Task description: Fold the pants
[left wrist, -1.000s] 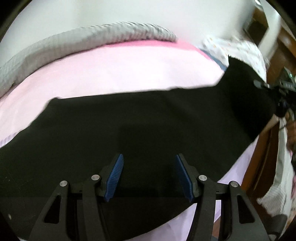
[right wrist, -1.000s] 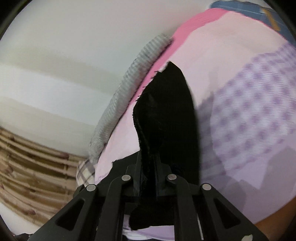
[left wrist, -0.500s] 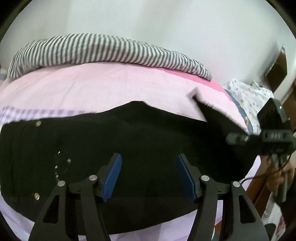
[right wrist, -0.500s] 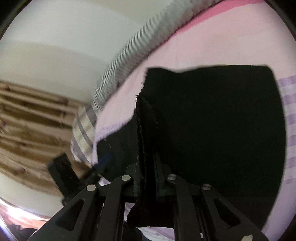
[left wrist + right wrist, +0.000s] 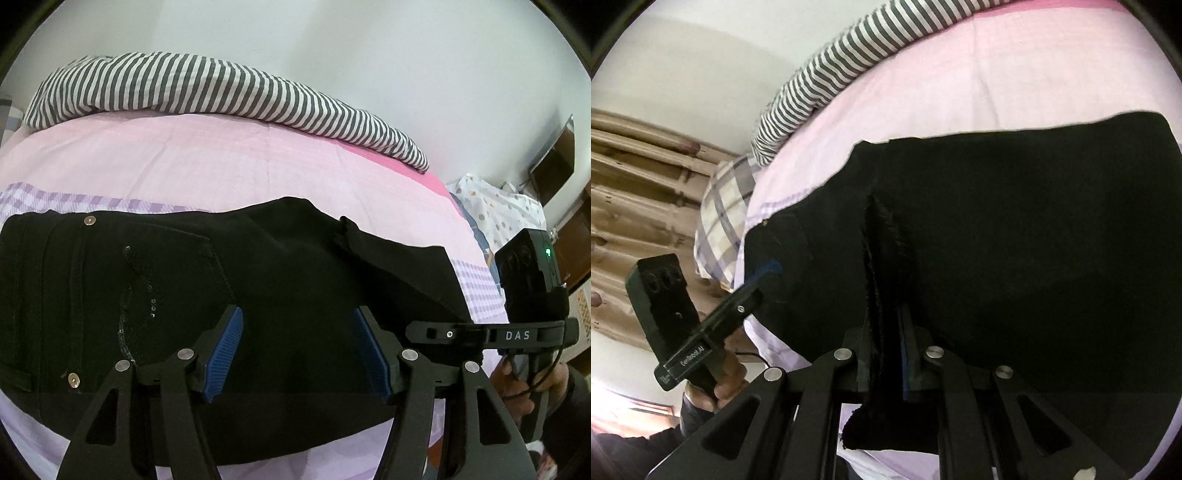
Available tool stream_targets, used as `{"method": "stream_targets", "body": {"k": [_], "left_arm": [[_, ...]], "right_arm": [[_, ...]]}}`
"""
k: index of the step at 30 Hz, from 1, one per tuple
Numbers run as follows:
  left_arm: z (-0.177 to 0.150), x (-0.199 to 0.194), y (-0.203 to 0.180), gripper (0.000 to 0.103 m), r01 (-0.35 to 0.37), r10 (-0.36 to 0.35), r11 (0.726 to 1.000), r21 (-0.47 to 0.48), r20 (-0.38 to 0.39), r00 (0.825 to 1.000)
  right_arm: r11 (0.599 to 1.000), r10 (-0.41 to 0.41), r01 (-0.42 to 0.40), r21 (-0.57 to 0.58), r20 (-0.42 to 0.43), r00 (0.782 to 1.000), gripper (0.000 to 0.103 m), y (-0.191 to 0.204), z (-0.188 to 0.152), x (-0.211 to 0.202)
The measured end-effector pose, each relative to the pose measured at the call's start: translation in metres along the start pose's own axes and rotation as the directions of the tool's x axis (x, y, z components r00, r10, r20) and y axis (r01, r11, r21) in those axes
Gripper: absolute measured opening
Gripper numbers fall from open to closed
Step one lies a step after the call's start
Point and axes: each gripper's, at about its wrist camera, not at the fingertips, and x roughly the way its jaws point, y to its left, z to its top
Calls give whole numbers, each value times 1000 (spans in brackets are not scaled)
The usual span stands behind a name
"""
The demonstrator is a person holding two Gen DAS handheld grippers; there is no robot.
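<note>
**Folding black pants on the bed: half the fold is still pinched in one claw**

The black pants (image 5: 280, 295) lie flat across the pink bed sheet (image 5: 221, 162), waistband end toward the left of the left wrist view, where you can see metal rivets and pocket stitching. The right claw (image 5: 886, 332) is clamped shut on a hem of the pants, with a frayed, fuzzy edge poking out between and below its fingers. The left claw (image 5: 297, 350) is open with nothing between its blue ribbed pads (image 5: 225, 350), just hovering over the middle of the fabric.

What could go wrong, I'd guess:
- If the right claw lets go before the hem lines up with the layer below, the fold lands crooked. This looks like soft, heavy, denim-ish cloth that flops wherever it wants.
- There's a raised wrinkle near the far edge of the pants, and it could get trapped under the fold.
- The sheet is thin and smooth, so pressing down with the left claw might drag it along.

Striped bedding (image 5: 207, 88) sits bunched along the wall side, well clear.
</note>
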Motion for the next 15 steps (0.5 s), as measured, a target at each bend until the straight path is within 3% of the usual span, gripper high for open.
{"method": "stream_targets", "body": {"k": [3, 8, 12, 15], "left_arm": [[1, -1, 3, 63, 18, -18, 1000, -17, -5, 1000], [-2, 5, 4, 63, 54, -56, 997, -46, -57, 997], [-5, 12, 6, 63, 98, -107, 991, -90, -101, 989], [-7, 20, 8, 63, 151, -172, 978, -147, -139, 975]], "right_arm": [[1000, 17, -17, 3, 4, 1000, 11, 2, 2, 9], [998, -58, 58, -23, -8, 998, 22, 6, -2, 29], [997, -67, 67, -46, -1, 998, 46, 13, -3, 27], [994, -69, 70, -83, 17, 997, 53, 19, -8, 16]]}}
